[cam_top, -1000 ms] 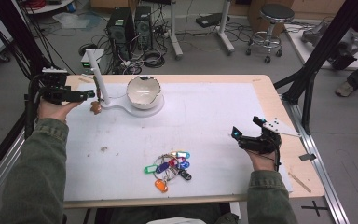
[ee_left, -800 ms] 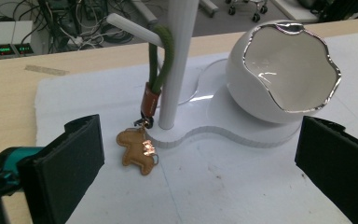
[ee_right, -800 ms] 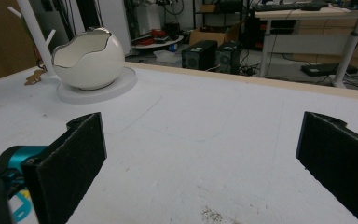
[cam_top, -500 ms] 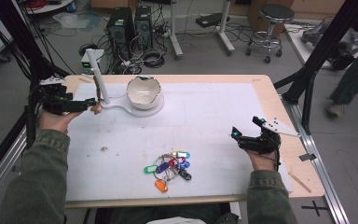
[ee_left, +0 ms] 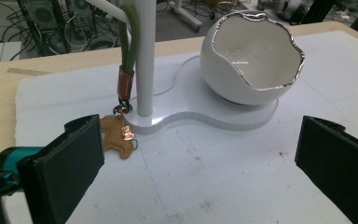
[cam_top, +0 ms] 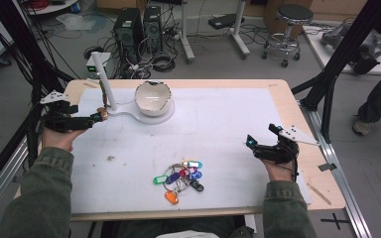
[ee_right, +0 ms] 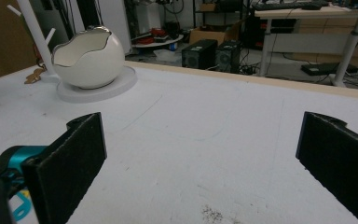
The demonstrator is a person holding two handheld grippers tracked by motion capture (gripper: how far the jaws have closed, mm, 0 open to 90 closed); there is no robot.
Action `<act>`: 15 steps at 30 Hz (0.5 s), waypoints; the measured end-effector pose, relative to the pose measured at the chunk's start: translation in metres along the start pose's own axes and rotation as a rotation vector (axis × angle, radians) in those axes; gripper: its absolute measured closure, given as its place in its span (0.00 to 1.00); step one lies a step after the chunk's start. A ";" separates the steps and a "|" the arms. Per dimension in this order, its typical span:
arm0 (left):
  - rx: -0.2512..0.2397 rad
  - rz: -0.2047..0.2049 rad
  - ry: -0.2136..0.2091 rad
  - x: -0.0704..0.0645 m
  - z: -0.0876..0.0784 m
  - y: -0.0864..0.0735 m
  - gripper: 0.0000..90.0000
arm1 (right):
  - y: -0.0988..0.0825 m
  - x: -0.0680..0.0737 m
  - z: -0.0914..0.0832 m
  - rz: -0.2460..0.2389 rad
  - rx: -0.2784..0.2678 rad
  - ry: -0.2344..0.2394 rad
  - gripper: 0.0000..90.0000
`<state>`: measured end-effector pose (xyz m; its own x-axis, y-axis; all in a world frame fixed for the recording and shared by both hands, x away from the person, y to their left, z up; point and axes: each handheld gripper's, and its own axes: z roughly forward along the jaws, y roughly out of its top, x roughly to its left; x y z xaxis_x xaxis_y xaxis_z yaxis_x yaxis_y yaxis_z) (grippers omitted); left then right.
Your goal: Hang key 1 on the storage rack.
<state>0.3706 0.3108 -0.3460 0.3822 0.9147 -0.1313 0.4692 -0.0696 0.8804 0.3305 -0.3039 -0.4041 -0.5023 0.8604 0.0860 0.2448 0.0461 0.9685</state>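
A white stand (cam_top: 105, 84) with a pole rises from a flat white base (cam_top: 129, 113) at the back left of the table. A green strap (ee_left: 129, 42) hangs from it, ending in a brown leather charm (ee_left: 118, 135) that rests by the pole (ee_left: 145, 56). A white egg-shaped bowl (cam_top: 153, 98) sits on the same base. My left gripper (cam_top: 97, 118) is open just left of the charm (cam_top: 101, 113), its jaws wide apart and holding nothing. My right gripper (cam_top: 250, 142) is open over bare mat at the right. A bunch of coloured keys (cam_top: 178, 177) lies near the front middle.
A white mat (cam_top: 218, 129) covers most of the wooden table (cam_top: 287, 99). Small dark crumbs (cam_top: 111, 158) lie on the mat's left part. Black frame posts (cam_top: 327, 84) stand at the right, and computers and cables lie on the floor behind the table.
My left gripper has come down and slightly toward the near side, level with the charm now. The right gripper has stayed where it was.
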 end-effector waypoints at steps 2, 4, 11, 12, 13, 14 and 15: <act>-0.005 0.004 0.005 -0.001 -0.002 -0.003 0.02 | 0.000 0.000 0.000 -0.001 0.000 0.001 0.01; -0.010 0.003 0.005 -0.002 -0.003 -0.007 0.02 | 0.000 0.000 0.000 0.000 0.000 0.000 0.01; -0.044 -0.006 0.005 -0.005 -0.010 -0.020 0.02 | 0.000 0.000 0.000 -0.002 0.004 0.000 0.01; -0.044 -0.008 0.002 -0.005 -0.011 -0.021 0.02 | 0.000 0.000 0.000 -0.003 0.004 0.000 0.01; -0.048 -0.012 0.003 -0.005 -0.012 -0.023 0.02 | 0.000 0.000 0.000 -0.001 0.004 0.000 0.01; -0.051 -0.013 0.002 -0.005 -0.013 -0.025 0.02 | 0.000 0.000 0.000 -0.001 0.005 0.000 0.01; -0.053 -0.012 0.002 -0.005 -0.014 -0.026 0.02 | 0.000 0.000 0.000 0.001 0.007 0.001 0.01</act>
<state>0.3454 0.3133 -0.3613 0.3752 0.9162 -0.1407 0.4307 -0.0379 0.9017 0.3304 -0.3034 -0.4044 -0.5029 0.8600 0.0867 0.2511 0.0494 0.9667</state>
